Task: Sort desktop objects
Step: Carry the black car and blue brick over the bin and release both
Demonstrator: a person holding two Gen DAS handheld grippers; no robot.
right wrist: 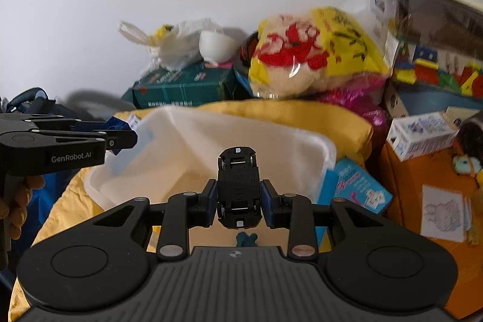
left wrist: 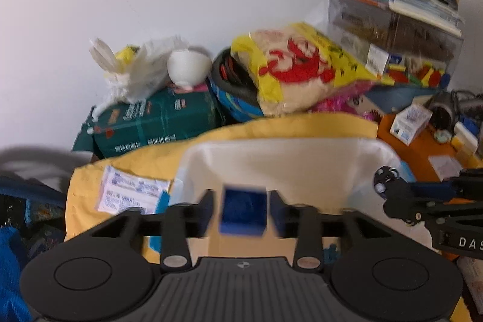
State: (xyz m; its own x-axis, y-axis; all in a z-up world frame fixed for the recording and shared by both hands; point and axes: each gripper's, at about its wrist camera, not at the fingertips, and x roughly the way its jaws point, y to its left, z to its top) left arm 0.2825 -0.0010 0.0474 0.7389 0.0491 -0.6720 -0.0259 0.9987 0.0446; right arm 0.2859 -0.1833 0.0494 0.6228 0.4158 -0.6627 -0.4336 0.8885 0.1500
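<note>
Toy car, underside up, is clamped in my right tongs, blue block in my left tongs; I should release both only once squarely over the white bin ahead.

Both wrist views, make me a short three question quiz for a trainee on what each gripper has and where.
1. True or false: the left gripper is shut on a blue block.
2. What does the right gripper hold? A) toy car B) tissue pack C) bowl
3. Fill in: both grippers hover over the white ____ on the yellow cloth.

Key: 1 true; 2 A, the black toy car, underside toward the camera; 3 bin.
</note>
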